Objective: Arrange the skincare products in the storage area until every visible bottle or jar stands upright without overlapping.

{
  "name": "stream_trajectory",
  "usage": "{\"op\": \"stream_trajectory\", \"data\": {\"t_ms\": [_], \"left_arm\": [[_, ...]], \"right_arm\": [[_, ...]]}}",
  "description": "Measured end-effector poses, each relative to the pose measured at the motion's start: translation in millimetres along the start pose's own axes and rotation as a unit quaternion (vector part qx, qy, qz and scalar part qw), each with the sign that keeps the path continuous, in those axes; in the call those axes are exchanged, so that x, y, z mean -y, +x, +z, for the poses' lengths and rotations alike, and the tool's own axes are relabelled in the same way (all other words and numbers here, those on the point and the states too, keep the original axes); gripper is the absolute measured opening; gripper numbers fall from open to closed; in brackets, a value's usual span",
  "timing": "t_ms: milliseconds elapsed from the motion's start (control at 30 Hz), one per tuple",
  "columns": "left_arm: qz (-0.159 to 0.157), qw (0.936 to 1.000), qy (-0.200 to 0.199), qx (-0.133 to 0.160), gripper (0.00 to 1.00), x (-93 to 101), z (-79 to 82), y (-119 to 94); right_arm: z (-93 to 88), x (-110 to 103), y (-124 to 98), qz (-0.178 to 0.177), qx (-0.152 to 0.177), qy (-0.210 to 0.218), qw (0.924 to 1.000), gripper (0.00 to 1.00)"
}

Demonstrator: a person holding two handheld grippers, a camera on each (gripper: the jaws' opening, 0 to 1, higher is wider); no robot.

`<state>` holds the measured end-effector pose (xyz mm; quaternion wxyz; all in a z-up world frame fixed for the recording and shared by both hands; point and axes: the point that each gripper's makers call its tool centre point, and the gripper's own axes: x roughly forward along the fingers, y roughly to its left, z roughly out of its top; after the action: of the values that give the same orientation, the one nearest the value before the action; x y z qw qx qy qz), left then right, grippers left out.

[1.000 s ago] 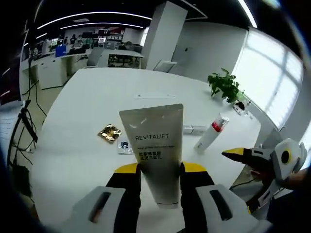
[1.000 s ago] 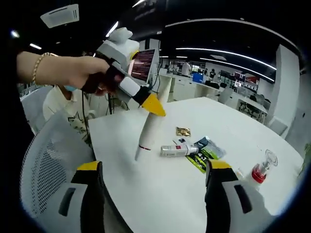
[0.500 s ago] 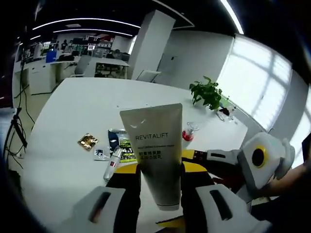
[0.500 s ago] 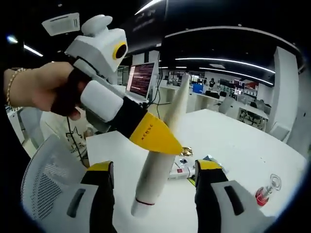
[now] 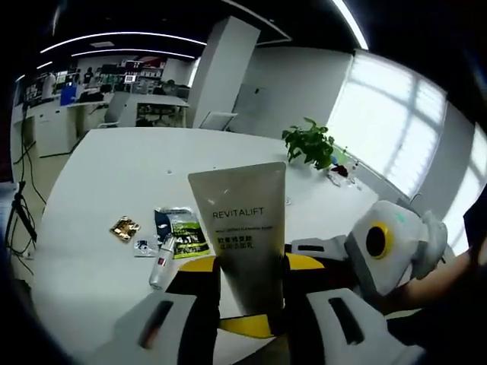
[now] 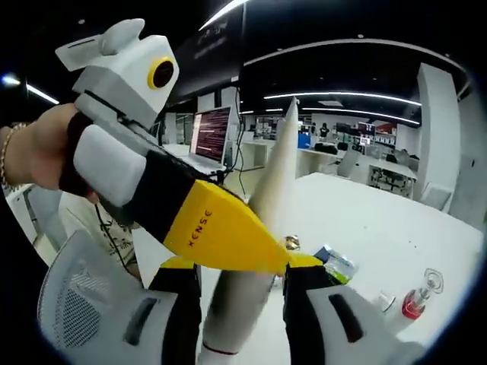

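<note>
Left tongs (image 5: 249,275) clamp the upright REVITALIFT tube (image 5: 242,239); right tongs (image 6: 239,275) close around its lower end, at 6 o'clock

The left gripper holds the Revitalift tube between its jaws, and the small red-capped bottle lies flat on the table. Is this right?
Not quite. The left gripper does hold the Revitalift tube between its jaws, but in the right gripper view the small red-capped bottle stands upright on the table, not flat.

Bright window glare, fisheye-warped edges
</note>
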<state>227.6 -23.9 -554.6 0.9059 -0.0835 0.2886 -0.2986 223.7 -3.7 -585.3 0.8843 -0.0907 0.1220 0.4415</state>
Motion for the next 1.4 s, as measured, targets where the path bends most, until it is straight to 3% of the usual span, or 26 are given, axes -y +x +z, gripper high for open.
{"op": "stream_trajectory", "data": {"t_ms": [67, 267, 633, 933, 1100, 1300, 1400], "left_arm": [[-0.002, 1.0, -0.002, -0.003, 0.29, 0.9, -1.7, 0.8], [-0.008, 0.9999, -0.004, -0.005, 0.3, 5.1, -2.8, 0.5], [-0.028, 0.9995, -0.015, -0.001, 0.32, 9.9, -5.2, 0.7], [-0.06, 0.9976, -0.027, 0.02, 0.33, 13.9, -2.5, -1.6], [-0.078, 0.9963, -0.014, 0.033, 0.35, 20.2, 1.9, 0.0], [-0.119, 0.9919, -0.027, 0.034, 0.35, 32.3, 1.4, 4.4], [-0.162, 0.9862, -0.007, 0.033, 0.35, 44.6, 4.1, 2.6]], "right_arm": [[3.2, 0.5, -1.6, -0.003, 0.006, 0.002, 1.0, 0.3], [5.0, 7.1, -7.1, -0.013, 0.015, 0.05, 0.9986, 0.23], [2.3, 5.0, -12.6, 0.006, 0.008, 0.082, 0.9966, 0.19], [4.6, 5.0, -18.2, 0.016, 0.014, 0.096, 0.9951, 0.18], [8.4, 5.6, -24.6, 0.026, 0.027, 0.117, 0.9925, 0.18], [8.8, 7.0, -32.0, 0.043, 0.035, 0.128, 0.9902, 0.19], [14.6, -0.7, -40.7, 0.086, 0.056, 0.15, 0.9833, 0.19]]}}
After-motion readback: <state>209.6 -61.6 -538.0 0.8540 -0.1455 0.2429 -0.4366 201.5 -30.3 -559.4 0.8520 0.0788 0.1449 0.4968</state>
